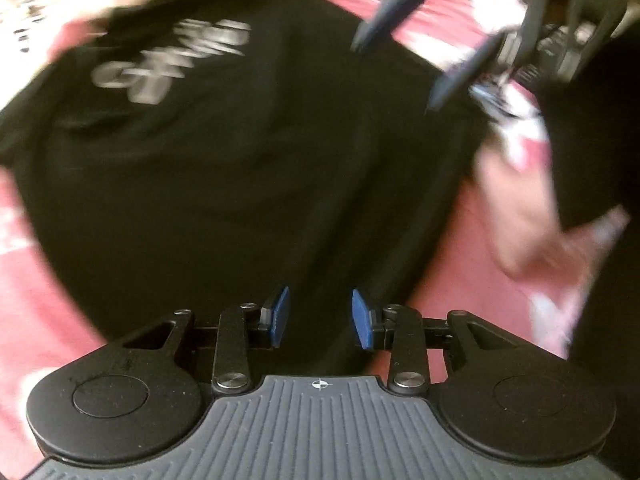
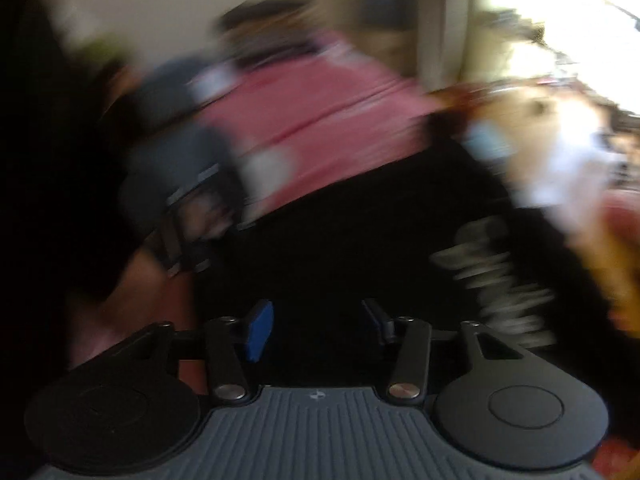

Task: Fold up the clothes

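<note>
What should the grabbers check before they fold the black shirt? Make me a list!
1. Left gripper open, holding nothing: ok.
2. Right gripper open, holding nothing: ok.
3. Black shirt spread on the pink bedcover with its white lettering facing up: ok.
4. Shirt smooth, no bunched spots: cannot tell, both views are blurred.
5. Grippers apart from each other: ok, in the left wrist view the right gripper shows over the shirt's far side.
6. Sleeves and hem placed for a fold: cannot tell, the edges run out of view.
</note>
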Demonstrator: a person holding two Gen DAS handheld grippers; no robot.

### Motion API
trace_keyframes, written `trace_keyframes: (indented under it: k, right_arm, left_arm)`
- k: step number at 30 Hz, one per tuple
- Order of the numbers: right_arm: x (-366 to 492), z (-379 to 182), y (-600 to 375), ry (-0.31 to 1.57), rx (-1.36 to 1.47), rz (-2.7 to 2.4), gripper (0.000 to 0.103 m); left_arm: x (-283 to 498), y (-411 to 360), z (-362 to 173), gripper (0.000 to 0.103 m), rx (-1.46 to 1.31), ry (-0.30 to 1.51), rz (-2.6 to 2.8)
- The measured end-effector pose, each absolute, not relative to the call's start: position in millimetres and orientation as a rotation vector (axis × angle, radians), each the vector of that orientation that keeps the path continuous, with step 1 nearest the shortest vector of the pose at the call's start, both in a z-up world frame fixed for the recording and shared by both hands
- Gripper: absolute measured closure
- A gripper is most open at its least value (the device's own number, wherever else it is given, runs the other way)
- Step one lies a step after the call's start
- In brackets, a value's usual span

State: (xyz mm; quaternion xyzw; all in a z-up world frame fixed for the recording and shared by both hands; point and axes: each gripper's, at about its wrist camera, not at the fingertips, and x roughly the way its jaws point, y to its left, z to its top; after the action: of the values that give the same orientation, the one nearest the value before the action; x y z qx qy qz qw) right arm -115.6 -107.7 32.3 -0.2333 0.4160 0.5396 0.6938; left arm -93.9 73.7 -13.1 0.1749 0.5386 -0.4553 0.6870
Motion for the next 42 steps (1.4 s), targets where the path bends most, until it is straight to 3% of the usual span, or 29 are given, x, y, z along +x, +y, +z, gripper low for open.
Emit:
trace_keyframes:
  k: [4,8,19,30,32,34,38,41,42]
  right_arm:
    - [-155,-13,-99,1.048,-0.571,1.327,0.067]
    - [-173,-39,-99,1.053,-0.67,1.347,0.069]
    - [-171,-46,-104,1.016,-0.672,1.324,0.081]
    - [-168,-63,-97,1.072,-0.696,1.347,0.081]
    - [-167,-71,-97,1.08,-0.706,1.345,0.086]
    - [-165,-72,-95,1.072,-0.72,1.327,0.097]
    - [-165,-71,-95,1.067,-0.711,1.288,0.103]
    - [-157,-67,-96,1.112,-0.648,1.266,0.103]
    - [-151,-65,-98,1.137,-0.609,1.255,0.103]
  left_arm:
    - [-115,61,-26,0.072,0.441,1.211,-1.163]
    - [-107,58,-34,0.075,0.42,1.201,-1.199]
    - [-130,49,-46,0.076,0.559,1.224,-1.216]
    - [-132,58,-48,0.076,0.553,1.245,-1.141]
    - [-133,58,-49,0.075,0.555,1.246,-1.14]
    - [-134,58,-50,0.074,0.557,1.246,-1.136]
    - [-133,57,-51,0.074,0.557,1.234,-1.129]
    - [-133,59,-51,0.086,0.543,1.218,-1.12]
    - [-132,61,-49,0.095,0.532,1.215,-1.116]
